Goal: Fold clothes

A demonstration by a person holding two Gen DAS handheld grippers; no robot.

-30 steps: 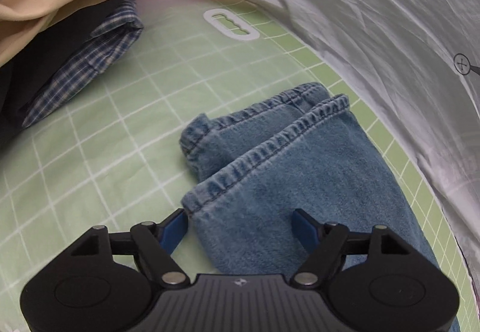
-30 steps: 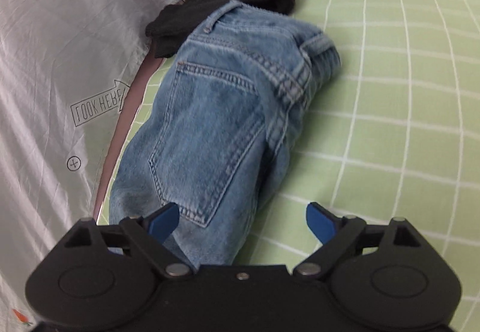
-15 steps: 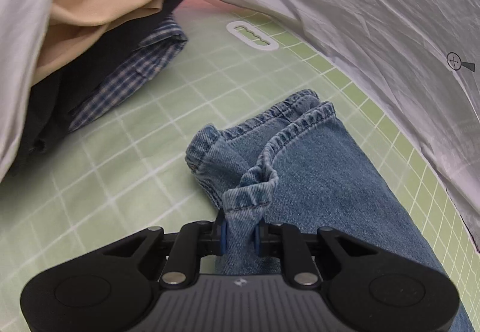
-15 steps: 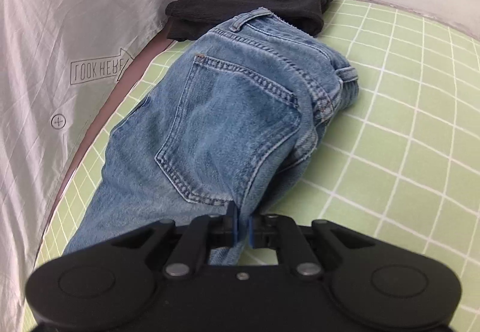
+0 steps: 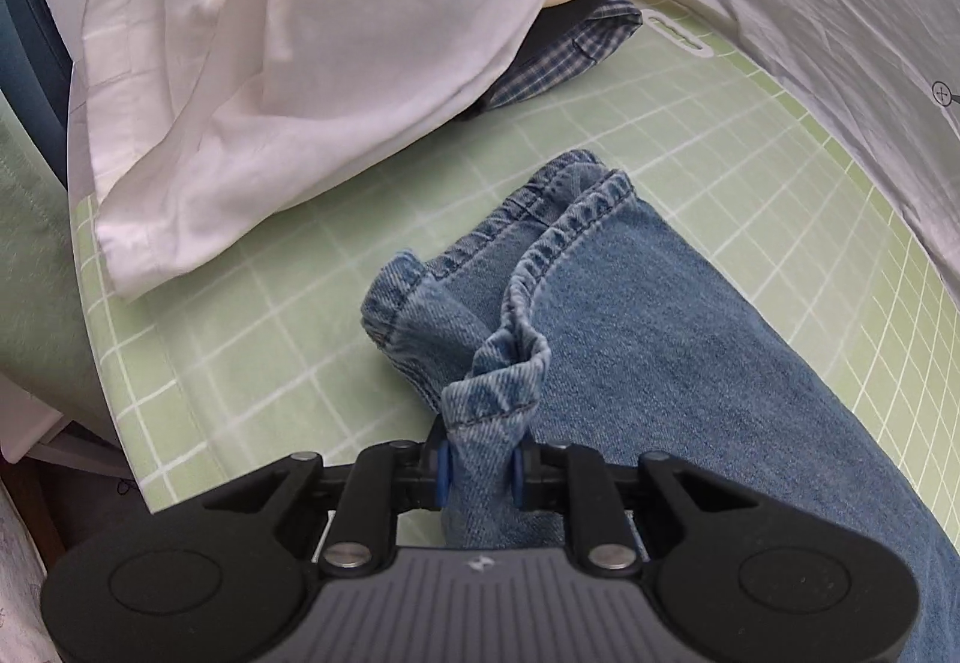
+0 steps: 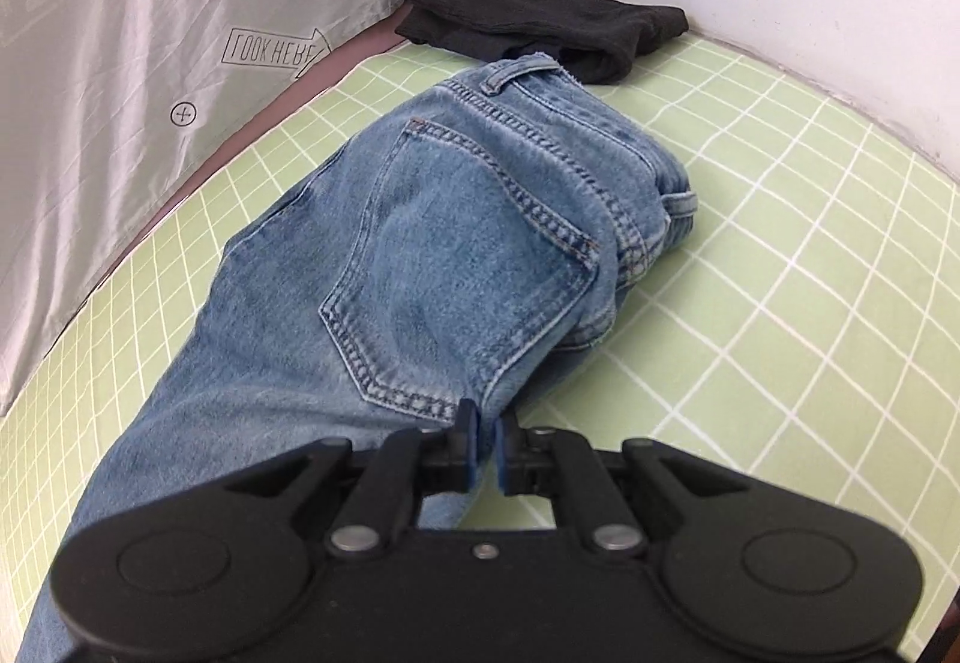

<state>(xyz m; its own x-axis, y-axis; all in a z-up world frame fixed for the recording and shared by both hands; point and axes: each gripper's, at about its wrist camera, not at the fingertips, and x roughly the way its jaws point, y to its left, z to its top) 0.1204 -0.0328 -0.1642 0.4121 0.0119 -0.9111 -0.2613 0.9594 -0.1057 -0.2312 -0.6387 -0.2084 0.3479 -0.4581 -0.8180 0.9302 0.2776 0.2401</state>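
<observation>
Item: jeans (image 5: 690, 339), blue denim, lying along the green gridded mat (image 5: 252, 363) on your bench.

Change, left: a second ago your left tool (image 5: 479, 474) stood apart over the hem; now it is clamped on a bunched fold of hem at lower centre of the left wrist frame, its jaws easing open slightly with the denim between the pads. The white garment (image 5: 288, 63) at upper left now fills much more of that frame than before.

Change, right: your right tool (image 6: 485, 450) stood wide a second ago; now it is together, pinched on the denim edge just below the back pocket (image 6: 456, 267), lower centre of the right wrist frame.

Meaning: both ends look secured, so the lengthwise fold seems ready to begin.

Writing: "LOOK HERE" in an arrow outline (image 6: 275, 48), printed mirrored on the grey sheet (image 6: 120, 63), upper left; crosshair circle mark (image 6: 183, 113) below it. No brand label legible on the jeans.

Other stock: black garment (image 6: 540, 24) at top centre, touching the waistband.
</observation>
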